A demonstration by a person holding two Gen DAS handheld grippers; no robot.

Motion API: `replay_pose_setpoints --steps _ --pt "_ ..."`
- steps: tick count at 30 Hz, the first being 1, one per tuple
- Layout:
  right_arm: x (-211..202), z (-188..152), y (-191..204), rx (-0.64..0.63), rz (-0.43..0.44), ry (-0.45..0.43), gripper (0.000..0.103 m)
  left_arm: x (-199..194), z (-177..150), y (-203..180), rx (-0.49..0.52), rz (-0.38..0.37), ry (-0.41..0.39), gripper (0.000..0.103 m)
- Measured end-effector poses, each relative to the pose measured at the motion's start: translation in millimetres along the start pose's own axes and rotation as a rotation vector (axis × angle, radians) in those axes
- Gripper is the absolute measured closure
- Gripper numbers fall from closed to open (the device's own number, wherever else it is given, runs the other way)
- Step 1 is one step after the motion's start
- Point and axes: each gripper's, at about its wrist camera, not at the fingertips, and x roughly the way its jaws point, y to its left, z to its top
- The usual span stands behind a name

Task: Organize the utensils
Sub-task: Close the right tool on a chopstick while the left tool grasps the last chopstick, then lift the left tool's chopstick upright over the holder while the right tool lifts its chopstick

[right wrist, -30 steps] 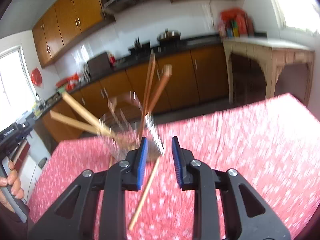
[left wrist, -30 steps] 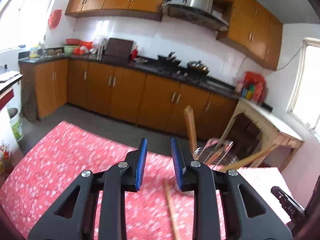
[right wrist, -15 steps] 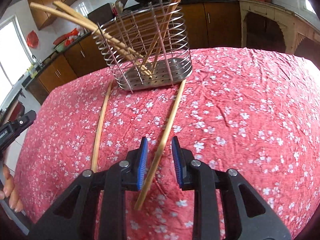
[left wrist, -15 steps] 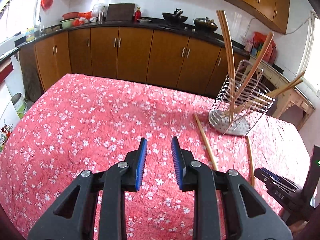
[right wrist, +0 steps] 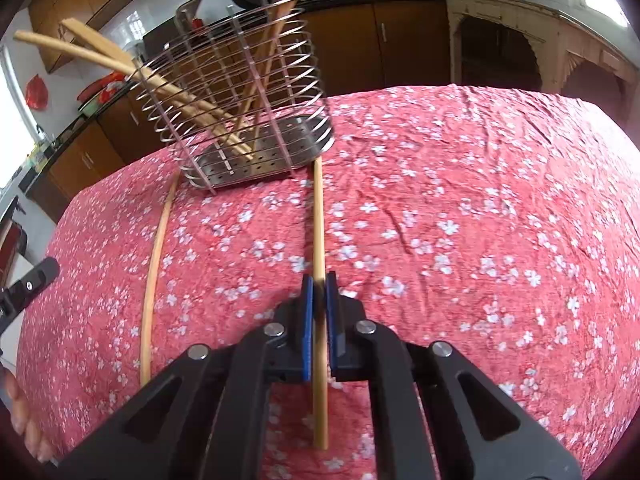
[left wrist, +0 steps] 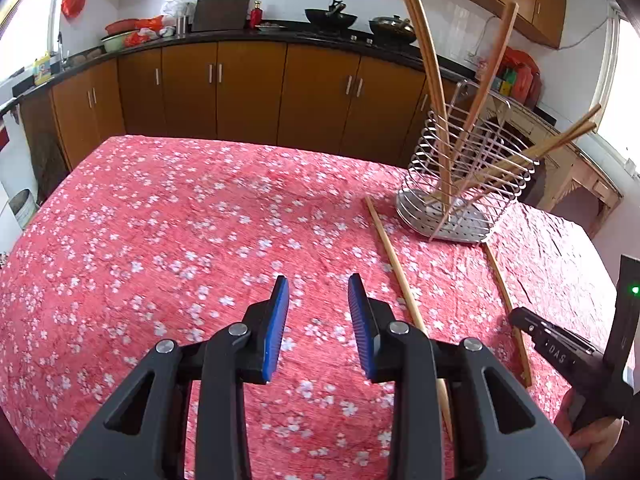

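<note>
A wire utensil holder (left wrist: 468,184) (right wrist: 248,120) stands on the red flowered tablecloth with several wooden chopsticks leaning in it. Two more chopsticks lie flat on the cloth in front of it. My right gripper (right wrist: 319,284) is shut on one chopstick (right wrist: 319,220) (left wrist: 506,300) near its near end, low over the cloth. The other chopstick (left wrist: 394,264) (right wrist: 154,264) lies just right of my left gripper (left wrist: 318,292). That gripper's jaws are opening, with only cloth between them.
The tablecloth (left wrist: 180,240) covers the whole table, whose far edge faces brown kitchen cabinets (left wrist: 248,92). A worn wooden side table (right wrist: 540,40) stands beyond the table's right corner. A person's fingers (right wrist: 16,408) show at the left edge of the right wrist view.
Both grippers dropped toward the table and tipped downward. The right jaws closed on the chopstick that lay between them. The left jaws spread a little wider.
</note>
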Motion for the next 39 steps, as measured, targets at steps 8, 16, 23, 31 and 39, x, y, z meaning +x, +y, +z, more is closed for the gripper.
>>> replay_pose_setpoints --steps 8,16,23,31,39 --pt "-4 8 -35 0.111 -0.057 -0.012 0.096 10 -11 -19 0.022 -0.066 0.065 0.072" --pt "-9 11 -73 0.155 -0.088 -0.015 0.096 29 -29 -56 0.063 -0.130 0.140 0.072" --pt "-13 4 -72 0.128 -0.088 -0.016 0.096 45 -37 -78 0.096 -0.097 0.171 0.072" --pt "-18 -3 -62 0.104 -0.053 -0.009 0.096 52 -36 -72 0.094 -0.026 0.152 0.096" --pt "-18 -6 -53 0.052 -0.035 -0.007 0.096 55 -23 -27 0.060 0.046 0.144 0.096"
